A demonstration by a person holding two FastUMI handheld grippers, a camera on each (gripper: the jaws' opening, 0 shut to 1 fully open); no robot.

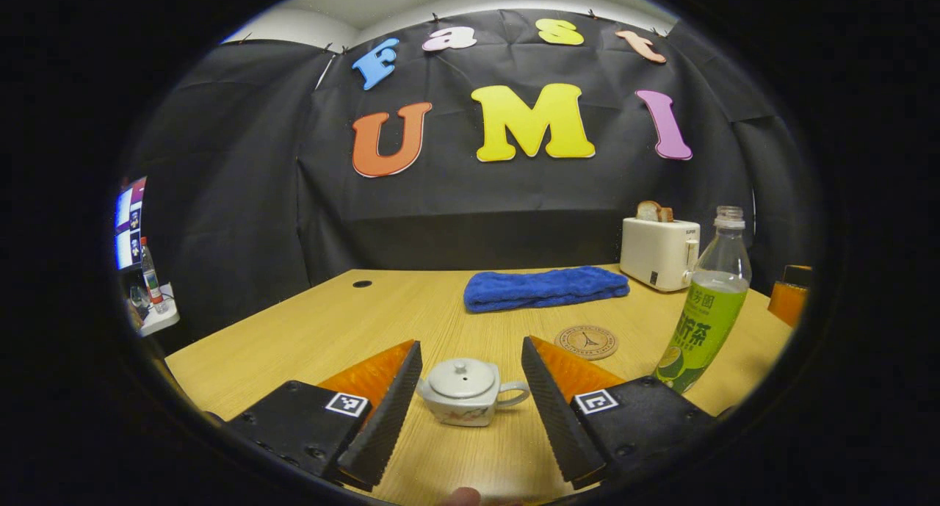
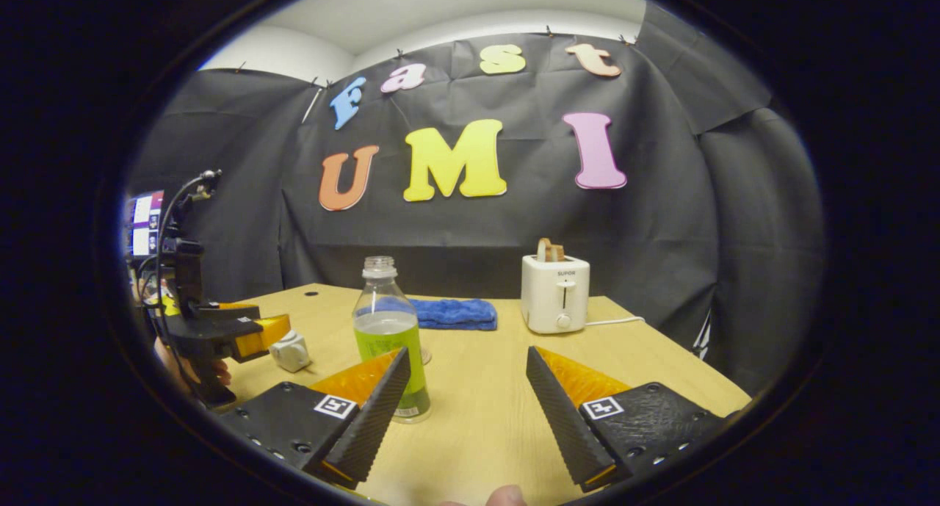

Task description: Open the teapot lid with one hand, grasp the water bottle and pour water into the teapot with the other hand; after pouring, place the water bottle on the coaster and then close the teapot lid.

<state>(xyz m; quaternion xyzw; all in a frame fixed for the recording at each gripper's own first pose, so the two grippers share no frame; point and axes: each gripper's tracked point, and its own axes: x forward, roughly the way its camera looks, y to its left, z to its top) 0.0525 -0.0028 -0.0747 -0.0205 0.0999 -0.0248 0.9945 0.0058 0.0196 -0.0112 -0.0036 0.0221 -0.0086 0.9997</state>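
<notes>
A small white teapot (image 1: 467, 392) with its lid (image 1: 461, 378) on stands on the wooden table, just ahead of my open left gripper (image 1: 470, 410), between the lines of its fingers. An uncapped water bottle (image 1: 706, 304) with a green label stands to the right of it. A round coaster (image 1: 586, 341) lies behind the teapot. In the right gripper view the bottle (image 2: 389, 337) stands ahead and left of my open right gripper (image 2: 466, 410), partly behind its left finger. The left gripper (image 2: 220, 330), held by a hand, sits at the teapot (image 2: 290, 352) on the far left.
A folded blue towel (image 1: 543, 287) lies at the back of the table (image 1: 308, 330). A white toaster (image 1: 659, 250) with bread in it stands at the back right. An orange object (image 1: 789, 297) sits at the right edge. A screen (image 1: 129, 223) glows off the table at left.
</notes>
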